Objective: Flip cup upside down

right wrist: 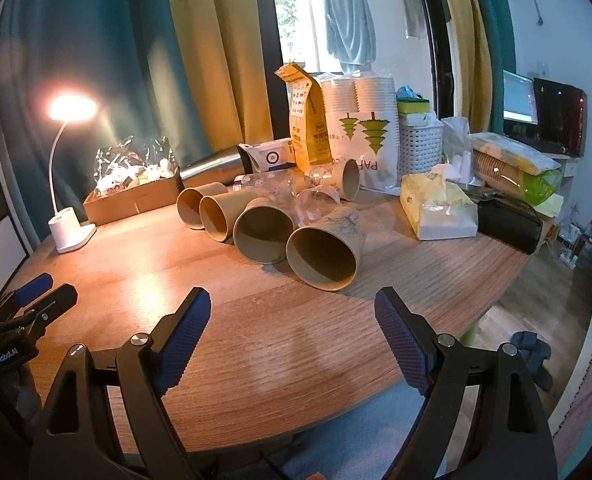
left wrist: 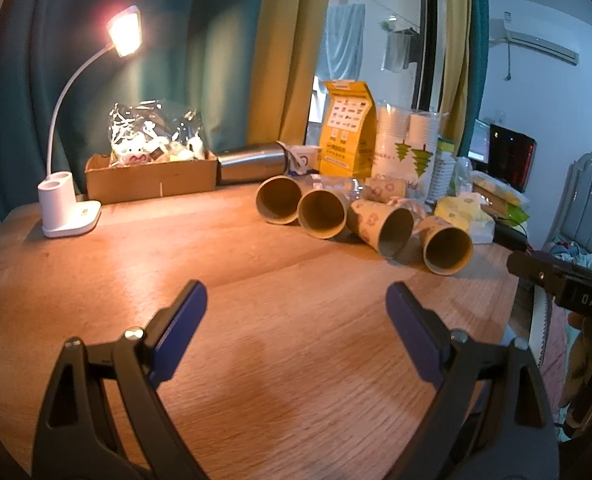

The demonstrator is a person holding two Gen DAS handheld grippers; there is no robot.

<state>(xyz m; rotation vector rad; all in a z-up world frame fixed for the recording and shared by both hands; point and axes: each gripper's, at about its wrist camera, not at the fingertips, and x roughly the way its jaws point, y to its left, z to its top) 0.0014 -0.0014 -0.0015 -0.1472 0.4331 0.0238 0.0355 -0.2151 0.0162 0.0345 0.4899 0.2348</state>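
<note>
Presently approach stage: left gripper (left wrist: 296,312) and right gripper (right wrist: 292,316), jaws wide, empty; nearest cup (right wrist: 324,254) lies sideways, needing grasp.

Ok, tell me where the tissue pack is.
In the right wrist view, the tissue pack lies on the table's right side, between the nearest paper cup and a black pouch.

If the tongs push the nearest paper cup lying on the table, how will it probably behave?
The nearest paper cup lies on its side, so it would probably roll, curving because it tapers. It looks empty and thin-walled, so likely light and easy to crush. The neighbouring cup sits close against it and may get nudged. Both the right tongs and the left tongs are open.
</note>
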